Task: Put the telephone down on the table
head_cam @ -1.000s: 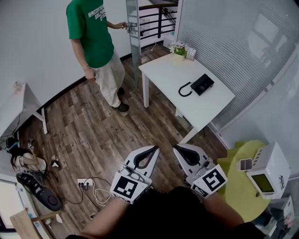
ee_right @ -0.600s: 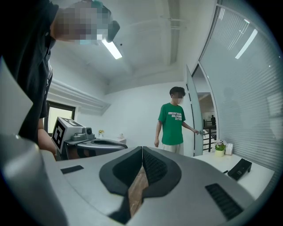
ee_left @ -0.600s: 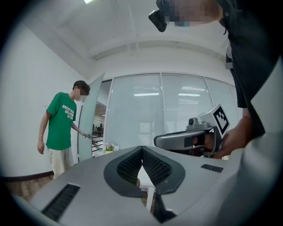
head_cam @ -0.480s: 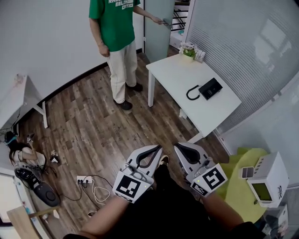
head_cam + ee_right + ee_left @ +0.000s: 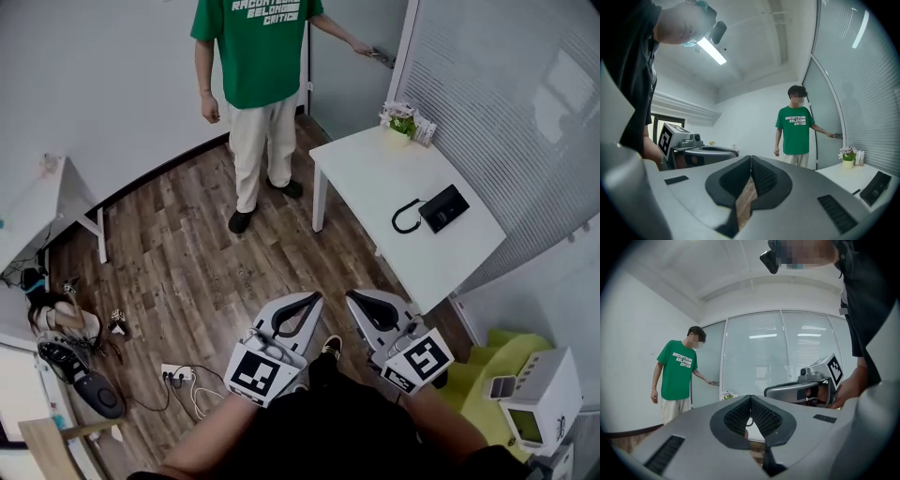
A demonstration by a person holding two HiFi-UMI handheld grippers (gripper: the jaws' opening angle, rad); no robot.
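At the left of my head view, a power strip (image 5: pixel 173 372) with looped cables lies on the wooden floor (image 5: pixel 178 253). Further along, a person (image 5: pixel 261 56) in a green T-shirt and light trousers stands on that floor, one arm stretched out to a door handle (image 5: pixel 380 54).

Low in the middle I hold both tools side by side, close together but not touching. The left tool (image 5: pixel 313 298) has its jaws pressed together with nothing between them; its own view shows the ribbed pads meeting at the tip. The right tool (image 5: pixel 351 297) is closed and empty too. Its pads meet at the tip, and only floorboards show through the slit lower down.

To the right stands the white desk (image 5: pixel 375 178). The telephone (image 5: pixel 443 207) lies flat on it, close to the long edge that runs along the blinded glass wall, about halfway down that edge. Its curved black handset (image 5: pixel 394 219) lies off the base and just beside it, on the side toward the desk's middle. I cannot tell whether the two touch. A potted plant (image 5: pixel 401 122) sits at the far corner, by the door. Both tools are well apart from the telephone and short of the desk's near corner.

At the bottom right, a round yellow desk (image 5: pixel 483 361) carries a white device (image 5: pixel 544 389) at its right edge.
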